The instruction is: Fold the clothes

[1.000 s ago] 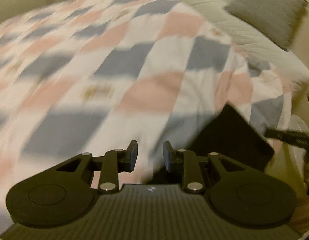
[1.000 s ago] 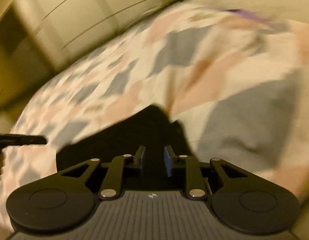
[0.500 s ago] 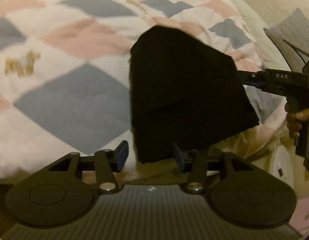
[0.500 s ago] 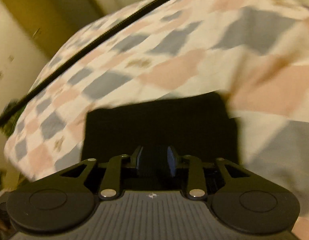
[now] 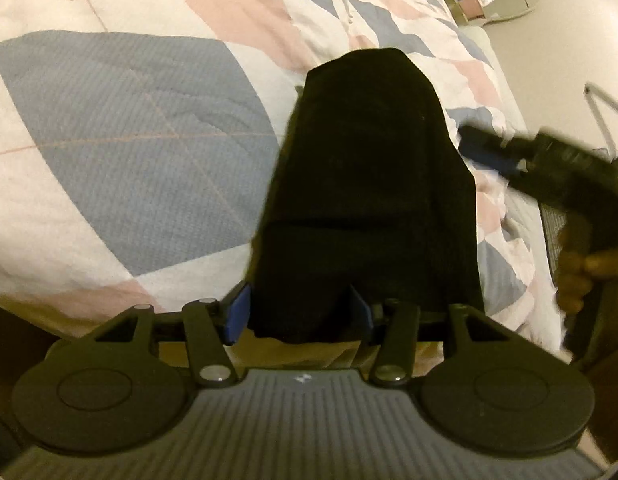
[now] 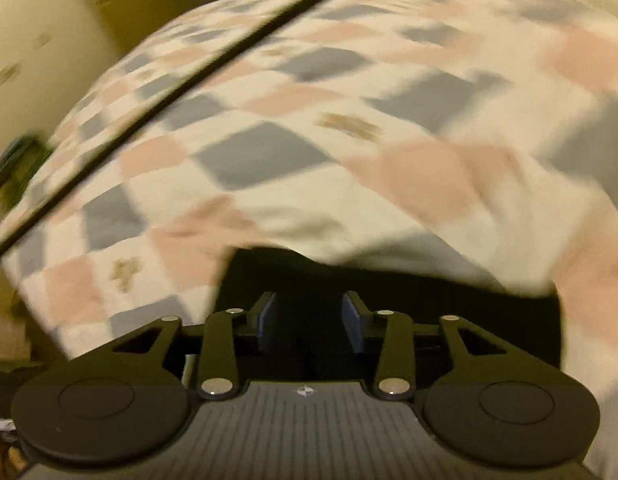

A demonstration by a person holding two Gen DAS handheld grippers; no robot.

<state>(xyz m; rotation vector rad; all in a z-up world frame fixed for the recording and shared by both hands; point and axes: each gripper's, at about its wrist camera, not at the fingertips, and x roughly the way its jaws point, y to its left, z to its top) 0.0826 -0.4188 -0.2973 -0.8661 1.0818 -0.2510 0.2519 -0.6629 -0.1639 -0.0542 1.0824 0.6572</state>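
The black garment (image 5: pixel 369 184) lies on the patchwork quilt (image 5: pixel 129 120) near the bed edge, already doubled into a compact, roughly rectangular stack; a layer edge crosses its near half, and its near end overhangs the mattress edge slightly. The left gripper (image 5: pixel 297 318) stands with its jaws wide apart, the blue pads flanking the near left corner of the garment without pinching it. The right gripper (image 6: pixel 309 318) also stands with jaws parted, a strip of the black garment (image 6: pixel 389 280) lying just ahead of and below its pads; no cloth is clamped between them, though blur limits certainty. In the left wrist view the right gripper (image 5: pixel 549 160) and the hand (image 5: pixel 585 268) holding it sit off the garment's right side, apart from it. Judgement: the scene fits either a release after a fold or an approach for a further fold. Any further fold calls for both jaws to close on matching near corners. Both grippers point forward over the bed, tilted downward.
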